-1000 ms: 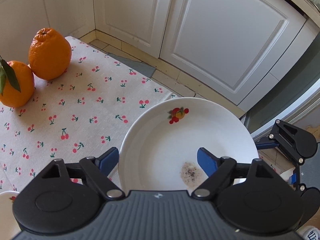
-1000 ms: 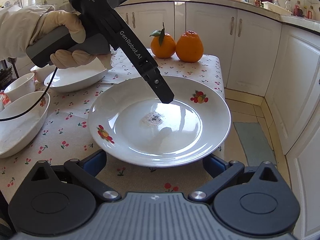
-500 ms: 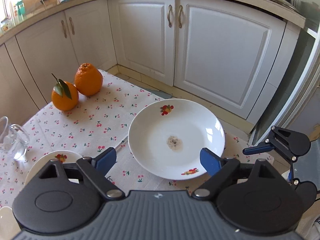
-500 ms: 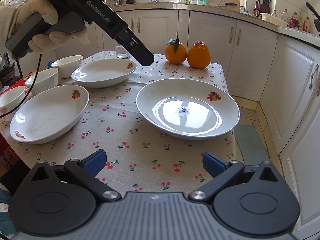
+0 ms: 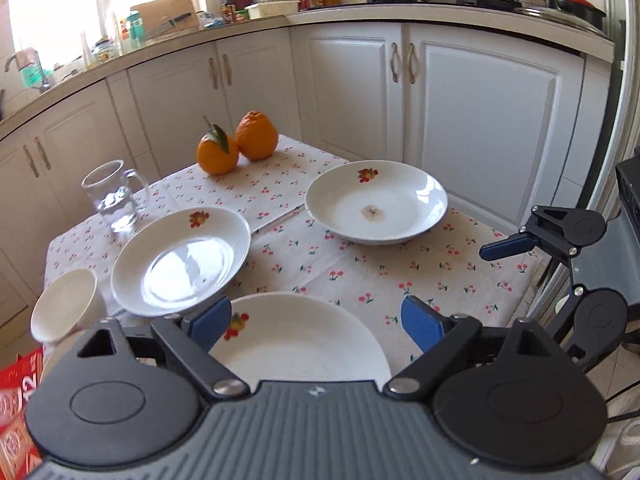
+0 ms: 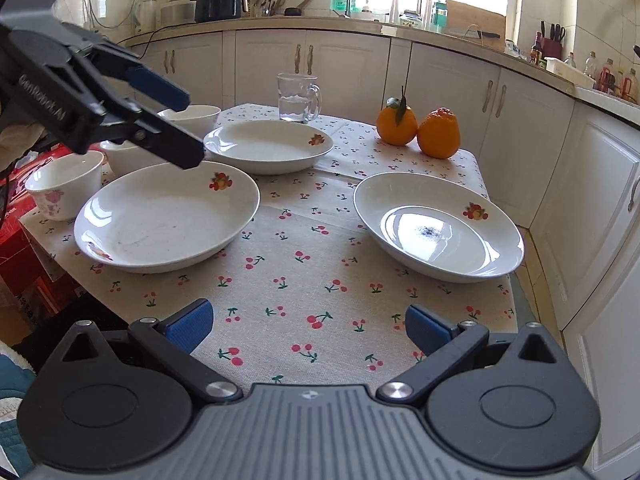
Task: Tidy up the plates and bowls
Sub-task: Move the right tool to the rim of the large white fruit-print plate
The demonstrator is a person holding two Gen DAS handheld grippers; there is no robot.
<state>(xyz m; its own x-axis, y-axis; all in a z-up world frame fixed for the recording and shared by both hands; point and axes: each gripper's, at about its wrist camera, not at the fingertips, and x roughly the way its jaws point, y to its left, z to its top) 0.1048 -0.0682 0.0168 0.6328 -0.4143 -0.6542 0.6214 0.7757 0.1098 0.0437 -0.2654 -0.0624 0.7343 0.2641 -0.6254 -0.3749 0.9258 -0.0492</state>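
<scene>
Reading "GenRobot.AI" on my left tool (image 6: 176,128), both its fingers spread and empty above a plate (image 6: 168,216); my right tool (image 6: 308,324) spread too, red box (image 6: 24,248) lettering unreadable.

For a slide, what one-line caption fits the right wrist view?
Three fruit-print plates, white bowls and two oranges on a cherry tablecloth, both hand-held grippers open.
</scene>
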